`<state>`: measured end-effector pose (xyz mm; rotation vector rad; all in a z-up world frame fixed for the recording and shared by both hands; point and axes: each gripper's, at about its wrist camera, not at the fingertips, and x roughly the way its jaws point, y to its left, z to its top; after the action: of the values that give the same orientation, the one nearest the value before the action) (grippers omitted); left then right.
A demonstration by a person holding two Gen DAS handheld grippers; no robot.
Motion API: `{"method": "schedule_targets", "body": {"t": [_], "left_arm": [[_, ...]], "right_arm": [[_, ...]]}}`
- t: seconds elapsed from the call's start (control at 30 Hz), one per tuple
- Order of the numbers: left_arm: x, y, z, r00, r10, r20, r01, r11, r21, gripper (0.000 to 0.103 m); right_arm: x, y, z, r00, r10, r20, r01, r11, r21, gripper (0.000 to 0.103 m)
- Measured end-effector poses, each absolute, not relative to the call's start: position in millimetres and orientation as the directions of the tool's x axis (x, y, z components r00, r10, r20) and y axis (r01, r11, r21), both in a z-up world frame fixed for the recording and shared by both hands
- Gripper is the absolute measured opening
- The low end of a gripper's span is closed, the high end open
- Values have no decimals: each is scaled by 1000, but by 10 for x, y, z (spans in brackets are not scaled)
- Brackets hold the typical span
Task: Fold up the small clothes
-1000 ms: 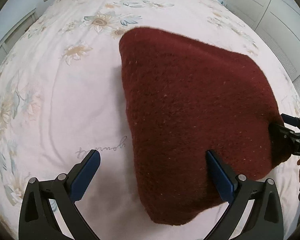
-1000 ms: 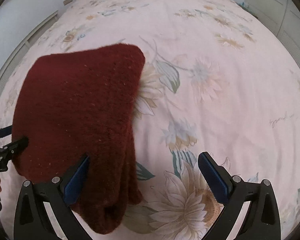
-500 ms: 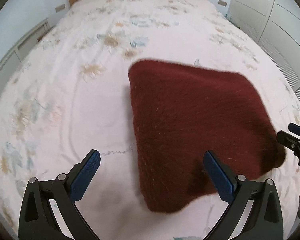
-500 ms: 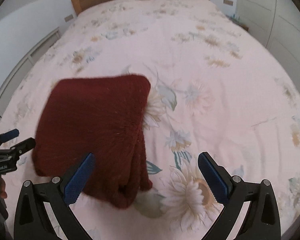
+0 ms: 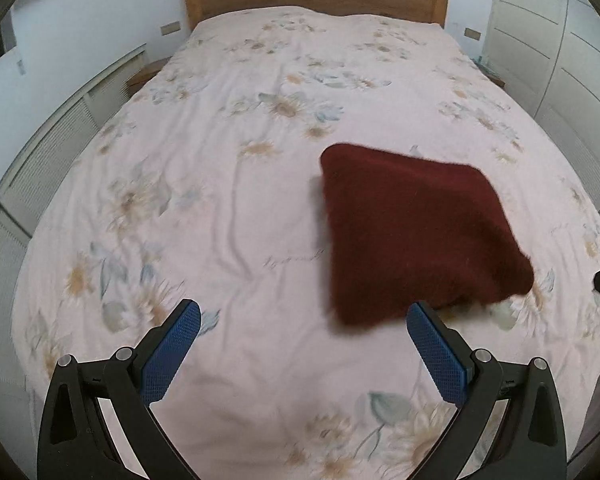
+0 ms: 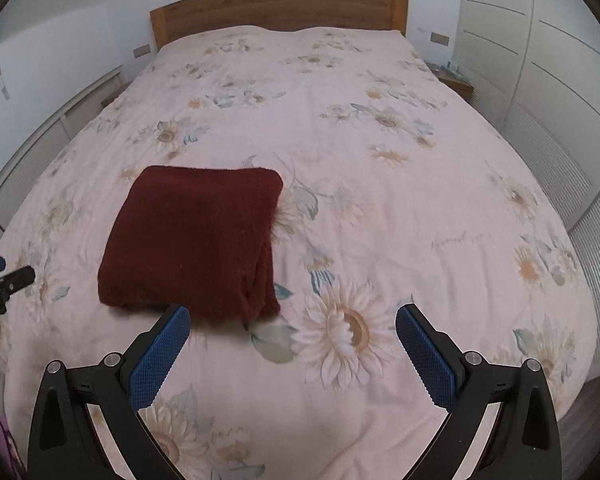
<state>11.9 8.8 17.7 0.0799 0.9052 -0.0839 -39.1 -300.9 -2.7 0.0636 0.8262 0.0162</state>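
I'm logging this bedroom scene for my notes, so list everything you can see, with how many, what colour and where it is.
Folded knit garment: one, dark red, lying on the near part of the bed, not held by either gripper.
Bedspread: one, pale pink with a flower print, covering the whole bed.
Headboard: one, brown wood, at the far end of the bed.
Wardrobe doors: white panels, along the right wall.
Slatted panels: white, along the left wall.
Bedside table: one, brown wood, right of the bed near the headboard.
Left gripper: black with blue pads, open, above the bed's near edge.
Right gripper: black with blue pads, open, above the bed's near edge.
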Motion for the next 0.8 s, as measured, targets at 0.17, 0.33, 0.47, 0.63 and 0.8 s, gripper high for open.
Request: {"method": "schedule_targets", "body": {"t": [0.17, 0.33, 0.47, 0.63, 0.8], "left_arm": [[13, 156, 93, 603, -22, -797, 90, 995, 41, 102], [-27, 130, 45, 597, -20, -802, 88, 995, 40, 102], [-47, 120, 40, 597, -18, -802, 91, 995, 45, 102], [-59, 107, 43, 600, -14, -800, 92, 994, 51, 102], [-83, 85, 50, 601, -10, -799, 96, 994, 60, 102]], "right_arm": [[-505, -3014, 16, 684, 28, -729, 16, 998, 53, 103], [-563, -3022, 46, 687, 24, -726, 16, 999, 49, 103], [-588, -3032, 59, 688, 23, -725, 18, 999, 49, 103], [-593, -3025, 67, 690, 23, -724, 16, 999, 47, 103], [-607, -3031, 82, 691, 25, -723, 15, 999, 49, 103]]}}
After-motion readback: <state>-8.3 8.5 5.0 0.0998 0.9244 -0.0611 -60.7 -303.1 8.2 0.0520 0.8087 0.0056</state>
